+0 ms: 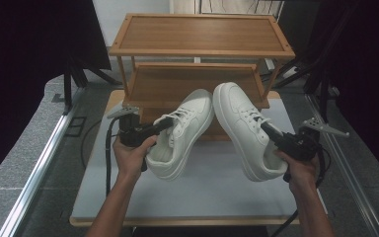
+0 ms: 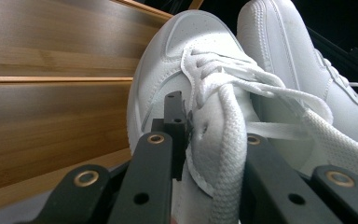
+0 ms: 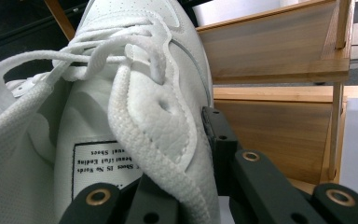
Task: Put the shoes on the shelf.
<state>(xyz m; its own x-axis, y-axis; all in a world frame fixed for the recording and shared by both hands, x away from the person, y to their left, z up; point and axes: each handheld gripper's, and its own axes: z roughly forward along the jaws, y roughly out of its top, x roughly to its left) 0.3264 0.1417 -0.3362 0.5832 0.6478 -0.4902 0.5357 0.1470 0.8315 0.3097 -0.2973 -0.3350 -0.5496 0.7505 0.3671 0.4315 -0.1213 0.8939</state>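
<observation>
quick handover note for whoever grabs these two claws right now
Left claw: shut on the left shoe, gripping its collar edge.
Right claw: shut on the right shoe, same kind of grip.
Both white shoes are held up over the table, toes toward the wooden rack and almost meeting.
Done: both shoes picked up.
Left: likely set them on a rack shelf, then let go.

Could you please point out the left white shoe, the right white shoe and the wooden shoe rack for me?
left white shoe (image 1: 190, 118): high view, on its toe.
right white shoe (image 1: 232, 106): high view, on its toe.
wooden shoe rack (image 1: 202, 32): high view, on its top shelf.
</observation>
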